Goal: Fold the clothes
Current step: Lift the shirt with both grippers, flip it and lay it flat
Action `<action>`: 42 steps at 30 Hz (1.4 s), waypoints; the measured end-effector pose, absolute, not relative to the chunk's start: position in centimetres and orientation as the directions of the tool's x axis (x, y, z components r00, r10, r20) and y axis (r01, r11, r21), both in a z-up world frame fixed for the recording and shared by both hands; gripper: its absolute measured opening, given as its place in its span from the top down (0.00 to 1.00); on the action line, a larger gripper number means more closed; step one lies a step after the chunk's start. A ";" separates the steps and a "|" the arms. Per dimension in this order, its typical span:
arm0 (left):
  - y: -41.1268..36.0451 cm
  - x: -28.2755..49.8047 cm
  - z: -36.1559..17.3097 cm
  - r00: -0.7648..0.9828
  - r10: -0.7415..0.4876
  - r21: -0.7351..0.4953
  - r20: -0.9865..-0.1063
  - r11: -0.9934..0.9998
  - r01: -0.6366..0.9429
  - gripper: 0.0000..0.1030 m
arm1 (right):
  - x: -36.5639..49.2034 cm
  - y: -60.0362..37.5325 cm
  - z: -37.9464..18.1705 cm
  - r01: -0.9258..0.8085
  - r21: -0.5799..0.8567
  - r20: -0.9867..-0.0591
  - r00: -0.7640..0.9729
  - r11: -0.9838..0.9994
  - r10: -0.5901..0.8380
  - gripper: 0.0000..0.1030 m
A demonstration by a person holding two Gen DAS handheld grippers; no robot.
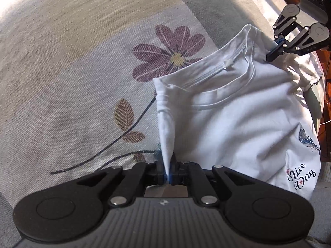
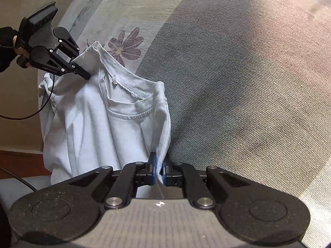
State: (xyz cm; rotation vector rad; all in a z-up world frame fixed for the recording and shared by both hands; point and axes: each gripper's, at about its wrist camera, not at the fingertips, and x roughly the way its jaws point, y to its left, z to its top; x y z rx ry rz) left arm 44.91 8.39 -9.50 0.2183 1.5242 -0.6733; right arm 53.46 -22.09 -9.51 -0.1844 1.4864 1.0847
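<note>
Shirt: a white T-shirt (image 1: 238, 119) is hanging stretched between the two grippers, over a floral bedcover (image 1: 82, 72), neckline facing the cameras. Left gripper (image 1: 168, 169) is pinching one shoulder of it; jaws are closing fully on a bunched peak of cloth, blue pads just showing either side of the fabric. Right gripper (image 1: 273, 54) is clamping the opposite shoulder, beside the collar, seen at upper right in the left wrist view.

In the right wrist view, the same grip is reading up close: right gripper (image 2: 158, 170) is squeezing a fold of the T-shirt (image 2: 99, 128) between its blue pads, and the left gripper (image 2: 83, 73) is biting the far shoulder at upper left. A hand (image 2: 19, 49) in a dark sleeve is holding that tool, a black cable trailing below it.

Print on the shirt's front is showing "Nice Day" lettering (image 1: 300, 175) and a small blue butterfly (image 1: 308, 140). A purple flower motif (image 1: 169, 53) on the bedcover is lying just behind the collar.
</note>
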 end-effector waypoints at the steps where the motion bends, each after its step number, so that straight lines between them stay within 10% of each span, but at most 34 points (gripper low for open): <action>1: 8.3 44.4 -9.0 -0.061 -0.253 -0.245 -0.965 0.803 0.543 0.97 | 52.4 -21.8 -8.7 -0.700 0.454 -0.869 -0.212 0.551 0.446 0.94; 16: 4.5 47.5 -4.5 0.288 -0.109 0.099 -0.951 0.778 0.621 0.97 | 52.6 -22.4 -3.1 -0.681 -0.038 -0.911 0.325 0.732 0.255 0.96; 31: 5.5 50.5 -7.7 0.352 -0.033 0.161 -0.935 0.848 0.506 0.90 | 57.1 -21.3 -7.1 -0.585 -0.130 -0.888 0.427 0.801 0.168 0.96; 37: 7.2 48.7 -5.2 0.380 -0.062 0.131 -0.923 0.879 0.459 0.87 | 54.2 -24.1 -3.7 -0.472 -0.076 -0.832 0.516 0.878 0.205 0.73; 42: 7.7 43.4 -2.8 0.369 -0.057 0.126 -0.928 0.882 0.454 0.58 | 48.2 -26.0 -1.2 -0.414 -0.001 -0.825 0.515 0.910 0.233 0.58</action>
